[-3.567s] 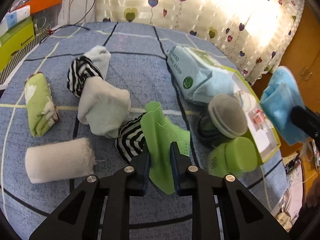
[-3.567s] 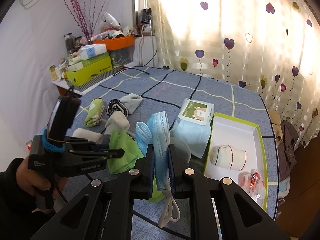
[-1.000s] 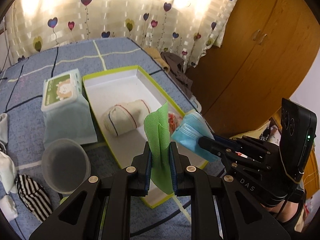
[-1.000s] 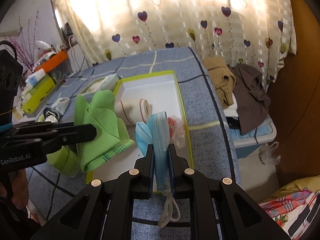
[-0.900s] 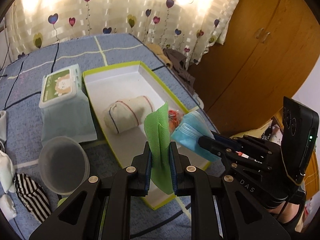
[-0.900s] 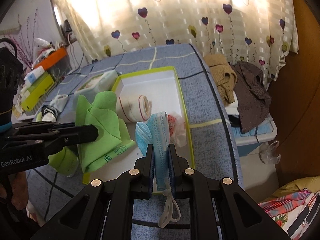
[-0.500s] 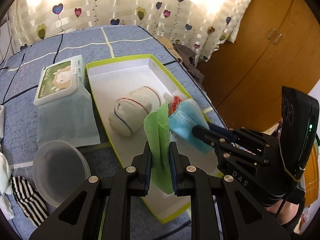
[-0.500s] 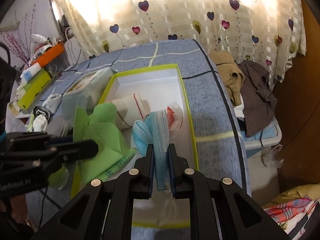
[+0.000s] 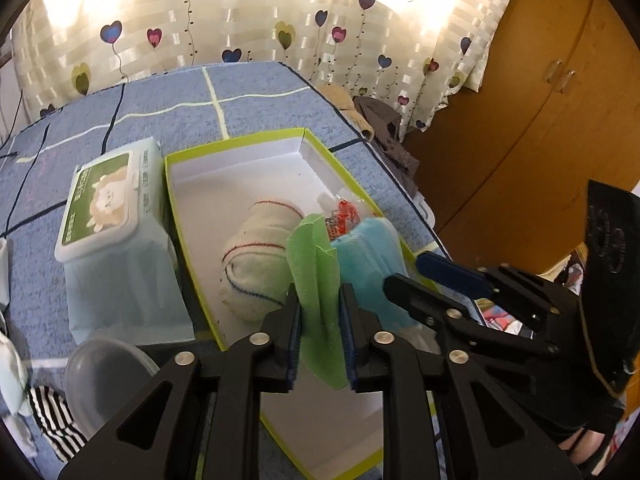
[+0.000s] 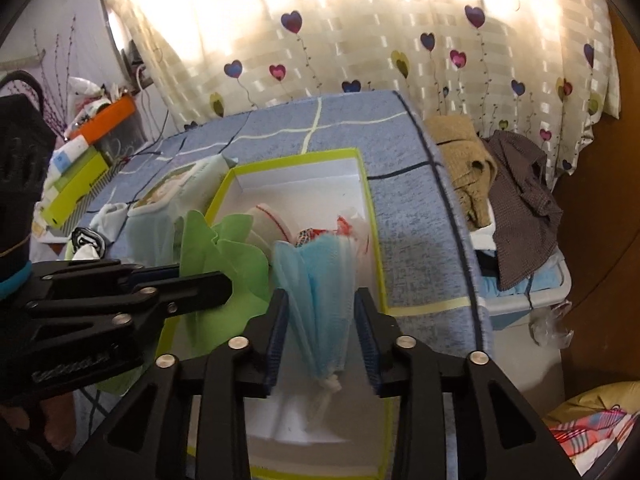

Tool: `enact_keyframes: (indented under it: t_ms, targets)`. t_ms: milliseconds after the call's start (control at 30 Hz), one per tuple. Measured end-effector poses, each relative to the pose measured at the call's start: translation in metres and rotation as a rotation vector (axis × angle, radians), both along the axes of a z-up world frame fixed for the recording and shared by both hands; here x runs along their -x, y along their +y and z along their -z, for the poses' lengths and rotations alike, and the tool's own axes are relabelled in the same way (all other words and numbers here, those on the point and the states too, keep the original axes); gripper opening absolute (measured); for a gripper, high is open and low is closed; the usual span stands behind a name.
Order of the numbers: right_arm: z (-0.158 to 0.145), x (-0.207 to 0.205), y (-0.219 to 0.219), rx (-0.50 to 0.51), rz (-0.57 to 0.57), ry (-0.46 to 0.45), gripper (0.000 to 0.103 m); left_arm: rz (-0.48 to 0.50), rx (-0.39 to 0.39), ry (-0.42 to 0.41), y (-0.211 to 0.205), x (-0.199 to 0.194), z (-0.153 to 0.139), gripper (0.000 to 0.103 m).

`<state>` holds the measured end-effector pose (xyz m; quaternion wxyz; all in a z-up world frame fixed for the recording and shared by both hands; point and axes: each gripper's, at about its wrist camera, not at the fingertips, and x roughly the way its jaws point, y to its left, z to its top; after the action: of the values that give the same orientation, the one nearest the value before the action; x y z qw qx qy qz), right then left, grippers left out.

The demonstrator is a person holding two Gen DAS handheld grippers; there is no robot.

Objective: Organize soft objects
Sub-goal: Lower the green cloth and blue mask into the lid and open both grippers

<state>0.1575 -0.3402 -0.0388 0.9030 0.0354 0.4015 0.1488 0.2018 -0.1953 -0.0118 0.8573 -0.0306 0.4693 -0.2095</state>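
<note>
Two claws: left claw point(image 9: 320, 322) clamps green cloth point(image 9: 318, 280); right claw point(image 10: 322, 334) spread, mask point(image 10: 320, 300) loose.

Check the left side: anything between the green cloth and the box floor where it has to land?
Nothing visible blocks it. The green cloth, pinched in the left gripper, hangs over bare white floor of the box. The rolled sock sits just beyond it, the blue mask beside it.
</note>
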Motion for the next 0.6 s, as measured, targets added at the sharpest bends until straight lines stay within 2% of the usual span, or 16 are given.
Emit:
enact_keyframes:
  t_ms: [33, 100, 200, 400, 600]
  targets:
    - [-0.002, 0.002, -0.002, -0.001, 0.008, -0.005, 0.035, 0.000, 0.003, 0.000, 0.000, 0.001, 0.000, 0.029]
    - [-0.006, 0.007, -0.006, -0.001, 0.020, -0.013, 0.036, -0.003, 0.005, -0.012, 0.001, 0.003, -0.003, 0.033]
    - [-0.012, 0.014, -0.009, -0.003, 0.030, -0.023, 0.036, -0.006, 0.021, -0.023, 0.005, 0.007, -0.008, 0.044]
    - [-0.021, 0.032, -0.009, 0.009, 0.053, -0.032, 0.037, 0.008, 0.051, -0.056, 0.013, 0.025, -0.023, 0.044]
    - [-0.041, 0.060, 0.006, 0.032, 0.061, -0.067, 0.048, 0.011, 0.067, -0.101, 0.029, 0.050, -0.041, 0.044]
